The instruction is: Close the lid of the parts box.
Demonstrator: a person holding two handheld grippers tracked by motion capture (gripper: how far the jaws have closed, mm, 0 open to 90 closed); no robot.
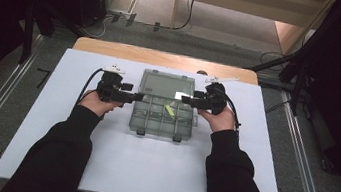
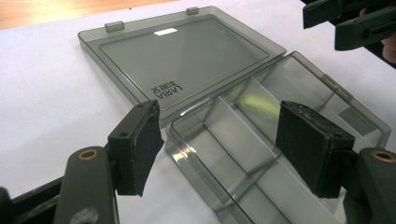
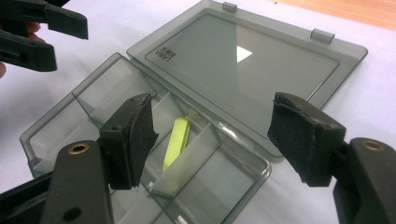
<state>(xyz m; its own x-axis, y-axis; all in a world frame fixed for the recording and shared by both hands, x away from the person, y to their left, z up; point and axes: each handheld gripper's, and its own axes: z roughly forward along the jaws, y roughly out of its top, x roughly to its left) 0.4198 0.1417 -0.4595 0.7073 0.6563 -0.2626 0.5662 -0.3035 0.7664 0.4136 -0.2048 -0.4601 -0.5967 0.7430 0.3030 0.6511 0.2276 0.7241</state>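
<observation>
We work at a smoky clear box (image 1: 162,116) lying open at the middle of the white counter (image 1: 53,125), its lid (image 1: 167,84) folded flat on the far side. All places below are taken from the box.

Left claw (image 1: 134,96): at the box's left edge, jaws spread wide, nothing between them. In the left gripper view its pads (image 2: 140,144) straddle the near-left corner, one outside the wall and one over the compartments, neither touching.

Right claw (image 1: 188,100): at the box's right edge, also released and empty. In the right gripper view it hangs over the dividers, apart from them.

A yellow-green strip (image 3: 177,142) lies in a middle compartment, leaning along a divider.

Risks as we judge them:
- The box is light and unheld; a claw nudging a wall would slide it across the smooth counter.
- The strip is thin and lies close to the divider; a pad could catch the divider instead, or pinch the strip's edge and flick it out.
- Both claws aim inward, so they may collide over the box.
</observation>
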